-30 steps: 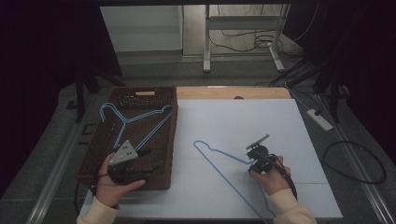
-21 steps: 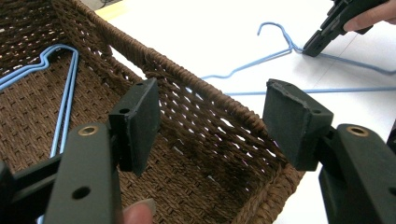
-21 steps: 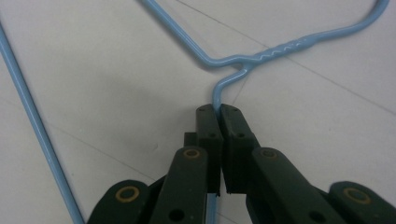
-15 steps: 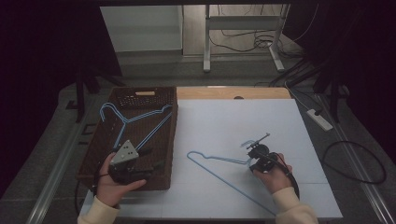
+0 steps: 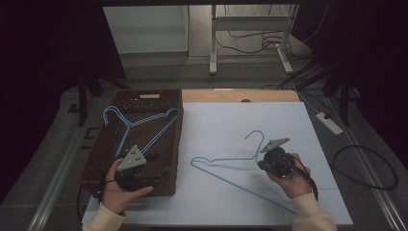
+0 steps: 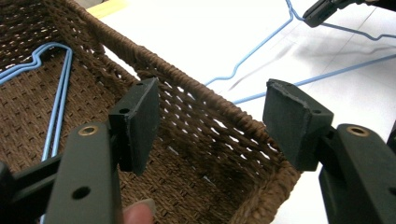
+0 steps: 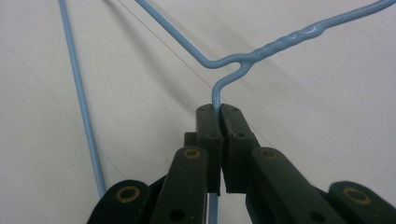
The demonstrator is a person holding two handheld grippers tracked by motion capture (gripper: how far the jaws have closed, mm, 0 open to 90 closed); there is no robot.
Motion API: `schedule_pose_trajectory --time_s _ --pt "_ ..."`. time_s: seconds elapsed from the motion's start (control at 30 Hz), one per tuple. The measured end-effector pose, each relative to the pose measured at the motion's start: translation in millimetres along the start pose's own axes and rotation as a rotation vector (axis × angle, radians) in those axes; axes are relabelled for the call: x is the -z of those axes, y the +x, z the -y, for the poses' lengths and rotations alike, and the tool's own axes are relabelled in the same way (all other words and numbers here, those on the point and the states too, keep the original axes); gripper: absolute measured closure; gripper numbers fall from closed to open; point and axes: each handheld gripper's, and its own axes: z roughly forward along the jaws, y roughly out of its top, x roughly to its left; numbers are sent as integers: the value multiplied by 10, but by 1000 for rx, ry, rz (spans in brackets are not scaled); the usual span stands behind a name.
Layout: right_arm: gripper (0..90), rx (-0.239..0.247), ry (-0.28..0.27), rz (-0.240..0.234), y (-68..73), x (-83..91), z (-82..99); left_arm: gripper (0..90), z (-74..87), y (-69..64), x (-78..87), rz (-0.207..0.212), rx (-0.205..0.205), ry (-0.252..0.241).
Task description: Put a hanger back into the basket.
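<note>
Blue wire hanger (image 5: 231, 166) lies on the white surface (image 5: 216, 130), right of the wicker basket (image 5: 171, 144), w/ its neck end raised. Judging by the thin wire, it's light and springy, prob. slick under the pads and apt to swivel if pinched on one strand. Best hold looks like the neck, just below the twist, where the wire is stiffest; a grip on the long bottom bar would let it flex and swing.

Right tongs (image 7: 219, 114) have just been closing and are now clamped tight on that neck wire, strand running up between the pads (image 7: 208, 126).

Left tongs (image 6: 210, 121) stand wide apart, nothing gripped, straddling the basket's near rim without pressing it. Second blue hanger (image 5: 130, 125) already lies inside the basket.
</note>
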Motion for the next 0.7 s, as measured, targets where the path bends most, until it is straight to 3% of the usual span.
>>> schedule_pose_trajectory --time_s 0.27,0.7 --pt "878 54 -72 -42 32 44 44 363 -59 -88 -25 7 -16 4" --pt "878 90 -105 -93 30 62 103 355 -244 -288 -213 53 -45 42"
